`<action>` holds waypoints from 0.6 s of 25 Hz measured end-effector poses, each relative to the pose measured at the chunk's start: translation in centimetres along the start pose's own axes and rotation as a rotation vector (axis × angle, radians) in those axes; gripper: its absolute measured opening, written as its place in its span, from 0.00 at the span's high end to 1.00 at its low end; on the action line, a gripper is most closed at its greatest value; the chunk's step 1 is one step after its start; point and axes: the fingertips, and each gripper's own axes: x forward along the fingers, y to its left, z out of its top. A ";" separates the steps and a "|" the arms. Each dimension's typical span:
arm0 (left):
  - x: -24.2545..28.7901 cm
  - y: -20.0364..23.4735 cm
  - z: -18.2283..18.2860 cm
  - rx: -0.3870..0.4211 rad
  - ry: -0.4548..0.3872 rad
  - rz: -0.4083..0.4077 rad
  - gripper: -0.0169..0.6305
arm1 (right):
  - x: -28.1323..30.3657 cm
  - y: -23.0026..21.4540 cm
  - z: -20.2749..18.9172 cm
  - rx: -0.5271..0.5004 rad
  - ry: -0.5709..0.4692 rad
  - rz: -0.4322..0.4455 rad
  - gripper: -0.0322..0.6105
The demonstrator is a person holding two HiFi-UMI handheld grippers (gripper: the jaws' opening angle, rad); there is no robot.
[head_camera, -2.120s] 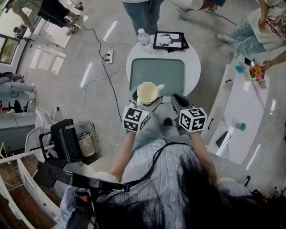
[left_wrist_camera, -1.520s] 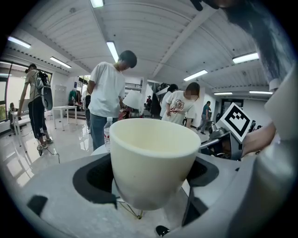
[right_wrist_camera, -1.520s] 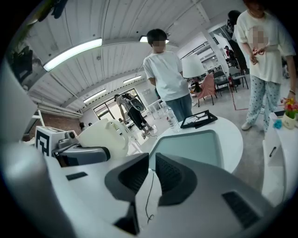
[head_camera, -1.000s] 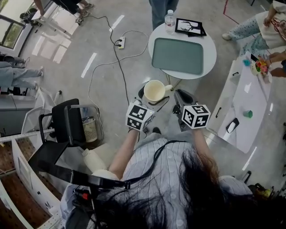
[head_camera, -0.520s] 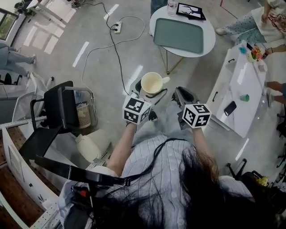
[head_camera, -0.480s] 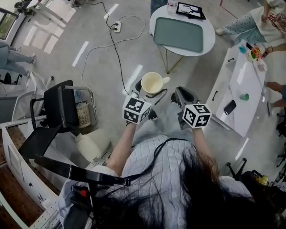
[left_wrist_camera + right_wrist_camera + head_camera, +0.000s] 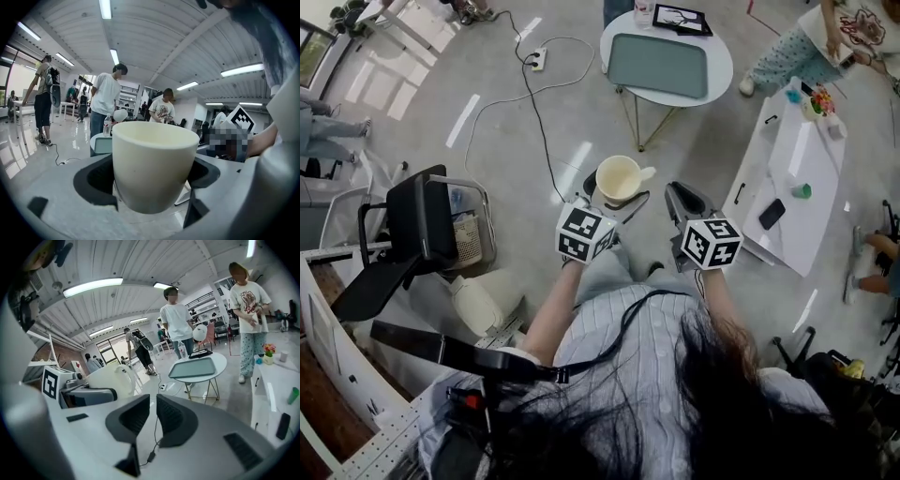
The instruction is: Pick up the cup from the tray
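Observation:
A cream cup (image 7: pixel 618 178) with a side handle stands upright between the jaws of my left gripper (image 7: pixel 612 194), which is shut on it and holds it in the air above the floor. In the left gripper view the cup (image 7: pixel 154 164) fills the middle, a jaw pressed on each side. The grey-green tray (image 7: pixel 657 64) lies bare on the round white table (image 7: pixel 717 58), far ahead of both grippers. My right gripper (image 7: pixel 682 199) hangs beside the left one, jaws shut with nothing between them (image 7: pixel 153 420). The cup (image 7: pixel 110 378) shows at its left.
A black chair (image 7: pixel 412 234) and a wire bin (image 7: pixel 472 230) stand at my left. A long white table (image 7: pixel 792 169) with a phone and small cups runs along the right. A cable (image 7: pixel 534 112) and power strip lie on the floor. People stand beyond the round table.
I have backed away from the round table with the cup in the left gripper; the table and tray have slid toward the top of the head view. Both grippers keep their pose.

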 end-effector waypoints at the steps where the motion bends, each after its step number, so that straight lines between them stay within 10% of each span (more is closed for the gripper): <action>1: 0.0 -0.7 0.0 0.001 -0.003 0.002 0.27 | -0.6 -0.2 -0.2 -0.002 0.000 0.003 0.86; 15: 0.5 -12.3 -1.3 0.004 -0.034 0.064 0.27 | -10.9 -3.1 -4.4 -0.057 0.021 0.091 0.86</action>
